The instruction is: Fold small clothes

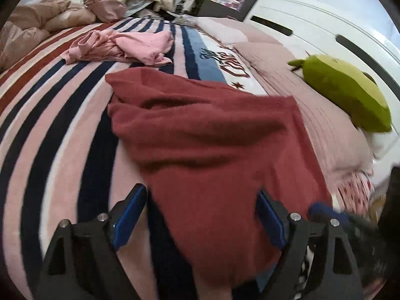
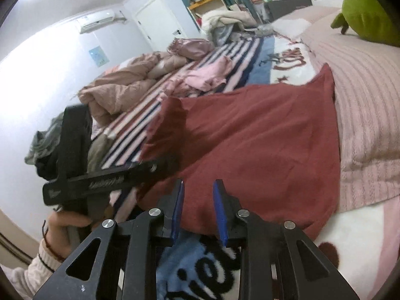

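Note:
A dark red garment (image 1: 207,135) lies spread on the striped blanket (image 1: 62,130); it also shows in the right wrist view (image 2: 260,147). My left gripper (image 1: 202,200) is open, its blue pads either side of the garment's near edge. In the right wrist view the left gripper's body (image 2: 105,180) reaches to the garment's left edge, where a flap stands up. My right gripper (image 2: 198,192) is open with a narrow gap, over the garment's near edge. A crumpled pink garment (image 1: 120,46) lies farther back; it also shows in the right wrist view (image 2: 207,75).
A green plush toy (image 1: 347,92) rests on pink ribbed bedding (image 1: 322,125) at the right. A beige duvet (image 2: 130,82) is bunched at the bed's far left. A white headboard (image 1: 312,22) stands behind. Grey clothes (image 2: 45,145) lie at the left.

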### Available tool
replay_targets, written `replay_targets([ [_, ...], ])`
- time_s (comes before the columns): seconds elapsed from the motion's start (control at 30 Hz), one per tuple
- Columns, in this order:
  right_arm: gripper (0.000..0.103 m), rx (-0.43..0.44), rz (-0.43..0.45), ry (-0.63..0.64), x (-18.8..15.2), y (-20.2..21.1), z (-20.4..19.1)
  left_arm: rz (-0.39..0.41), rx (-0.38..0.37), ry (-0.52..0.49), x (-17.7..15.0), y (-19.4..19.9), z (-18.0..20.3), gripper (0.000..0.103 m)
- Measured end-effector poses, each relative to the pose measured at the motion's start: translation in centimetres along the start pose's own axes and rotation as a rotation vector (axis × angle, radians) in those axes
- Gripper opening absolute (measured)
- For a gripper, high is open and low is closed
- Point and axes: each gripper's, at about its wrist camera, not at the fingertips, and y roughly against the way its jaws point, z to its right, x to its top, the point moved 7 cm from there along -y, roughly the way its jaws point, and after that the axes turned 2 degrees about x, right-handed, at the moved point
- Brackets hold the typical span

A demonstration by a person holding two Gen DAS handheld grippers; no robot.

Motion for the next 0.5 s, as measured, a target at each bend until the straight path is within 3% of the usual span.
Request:
replay_targets([
  [0.03, 0.019, -0.011, -0.009, -0.003, -0.2, -0.2, 0.3, 0.009, -0.009, 0.015, 0.2, -0.1, -0.1, 0.073],
  [0.1, 0.019, -0.008, -0.021, 0.002, -0.6, -0.7, 0.4, 0.032, -0.016, 0.058, 0.5, -0.1, -0.7, 0.042],
  [0.2, 0.012, 0.040, -0.014, 0.034, -0.6, -0.9, -0.6, 0.071, -0.040, 0.144, 0.4, 0.6, -2.5, 0.013],
  [0.3, 0.011, 0.108, -0.022, 0.011, -0.5, -1.8, -1.1, 0.118, -0.088, 0.223, -0.3, 1.8, -4.3, 0.012],
  [0.43, 0.005, 0.022, -0.102, 0.026, -1.5, -4.6, -0.3, 0.170, -0.144, 0.263, -0.1, 3.1, -4.5, 0.010],
  [0.5, 0.005, 0.031, -0.093, 0.021, -1.6, -4.3, -0.1, 0.194, -0.151, 0.204, 0.8, 3.9, -3.0, 0.010],
])
